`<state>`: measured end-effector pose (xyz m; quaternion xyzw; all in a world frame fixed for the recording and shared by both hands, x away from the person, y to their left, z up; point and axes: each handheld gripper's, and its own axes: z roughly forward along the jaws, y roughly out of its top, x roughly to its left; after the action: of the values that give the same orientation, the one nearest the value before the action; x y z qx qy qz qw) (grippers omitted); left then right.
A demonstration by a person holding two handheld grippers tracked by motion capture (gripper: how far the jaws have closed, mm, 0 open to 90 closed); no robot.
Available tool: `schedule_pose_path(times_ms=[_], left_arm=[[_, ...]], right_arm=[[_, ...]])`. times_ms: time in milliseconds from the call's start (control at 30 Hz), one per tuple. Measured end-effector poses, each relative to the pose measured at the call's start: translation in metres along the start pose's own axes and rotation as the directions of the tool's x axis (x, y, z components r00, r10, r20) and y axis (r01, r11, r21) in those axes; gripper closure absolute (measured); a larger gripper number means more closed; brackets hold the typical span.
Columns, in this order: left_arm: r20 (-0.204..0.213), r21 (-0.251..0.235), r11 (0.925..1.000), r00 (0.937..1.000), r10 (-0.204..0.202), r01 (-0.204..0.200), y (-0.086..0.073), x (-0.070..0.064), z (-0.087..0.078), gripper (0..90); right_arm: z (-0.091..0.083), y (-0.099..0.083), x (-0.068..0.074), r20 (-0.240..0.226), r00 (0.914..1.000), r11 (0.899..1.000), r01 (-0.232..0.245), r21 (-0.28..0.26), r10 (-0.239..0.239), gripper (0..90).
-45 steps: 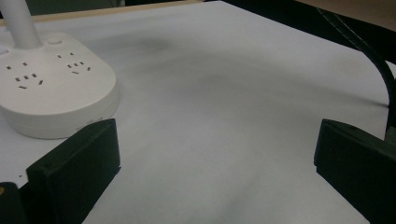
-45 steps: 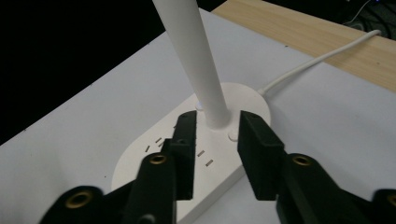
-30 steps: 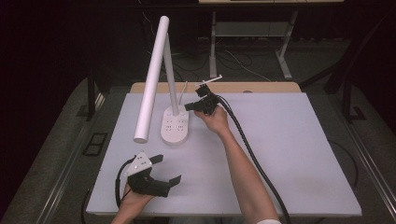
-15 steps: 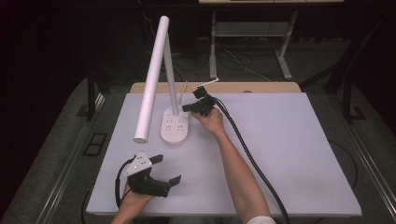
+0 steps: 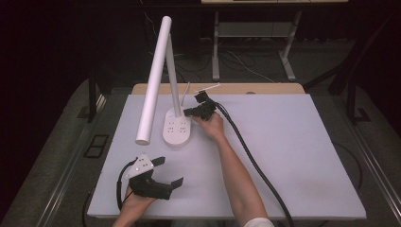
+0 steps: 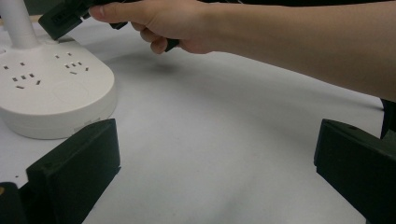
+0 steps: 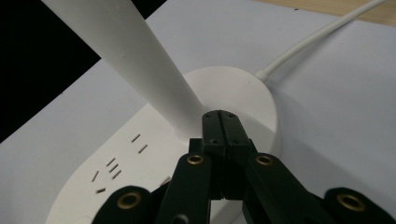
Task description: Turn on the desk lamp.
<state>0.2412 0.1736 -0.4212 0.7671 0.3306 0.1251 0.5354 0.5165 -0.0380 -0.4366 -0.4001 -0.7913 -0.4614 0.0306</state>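
**Right gripper at the foot of the desk lamp**

Little has moved since the earlier frames: the right gripper (image 5: 195,111) has edged only slightly closer over the lamp base, while the left gripper (image 5: 158,175) lies where it was near the front edge of the table (image 5: 293,156).

From above, the desk lamp (image 5: 177,130) stands at the back left of the white table, its round white base carrying rows of socket slots, a thin stem rising from it and a long white tube head slanting down toward the person's left. The right gripper sits just beside the stem on the base's right side, held by the right hand (image 5: 212,125), with a thick black cable trailing back along the forearm.

In the right gripper view the two black jaws are pressed together with nothing between them, their tips right at the foot of the stem (image 7: 140,70) above the base (image 7: 243,93) (whether they touch the plastic I cannot tell). A white cord (image 7: 322,37) leaves the back of the base.

In the left gripper view the jaws stand spread wide, empty, resting low on the table and well apart from the lamp base (image 6: 51,88).
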Motion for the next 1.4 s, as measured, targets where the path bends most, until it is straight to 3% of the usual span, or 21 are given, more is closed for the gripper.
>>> schedule_pose_path(times_ms=[500,667,800,900,1067,1400], left_arm=[[-0.010,0.009,0.9999,0.9999,-0.005,0.005,-0.001,0.003,0.002,0.0],[-0.016,0.000,1.0000,0.9998,-0.007,0.007,-0.001,0.004,0.000,0.0],[-0.010,0.002,1.0000,0.9999,-0.007,0.007,-0.001,0.004,0.000,0.0],[-0.009,-0.001,1.0000,0.9999,-0.007,0.007,-0.001,0.003,0.000,0.0],[-0.009,0.000,1.0000,0.9999,-0.006,0.006,-0.001,0.003,0.000,0.0],[-0.005,0.010,0.9999,1.0000,0.001,-0.001,-0.001,0.003,0.002,0.0]], right_arm=[[0.000,-0.002,0.000,0.020,0.9998,1.000,0.002,-0.001,-0.002,89.8],[-0.001,0.000,0.005,0.042,0.9980,0.999,0.045,0.020,-0.046,89.6],[-0.004,0.000,0.010,0.030,0.9967,0.997,0.074,0.019,-0.075,89.5],[-0.009,0.001,0.014,0.023,0.9950,0.995,0.098,-0.003,-0.097,89.5],[-0.017,0.004,0.019,0.026,0.9922,0.992,0.122,0.011,-0.122,89.5],[-0.054,0.004,0.032,0.019,0.9828,0.983,0.183,0.024,-0.184,89.5]])
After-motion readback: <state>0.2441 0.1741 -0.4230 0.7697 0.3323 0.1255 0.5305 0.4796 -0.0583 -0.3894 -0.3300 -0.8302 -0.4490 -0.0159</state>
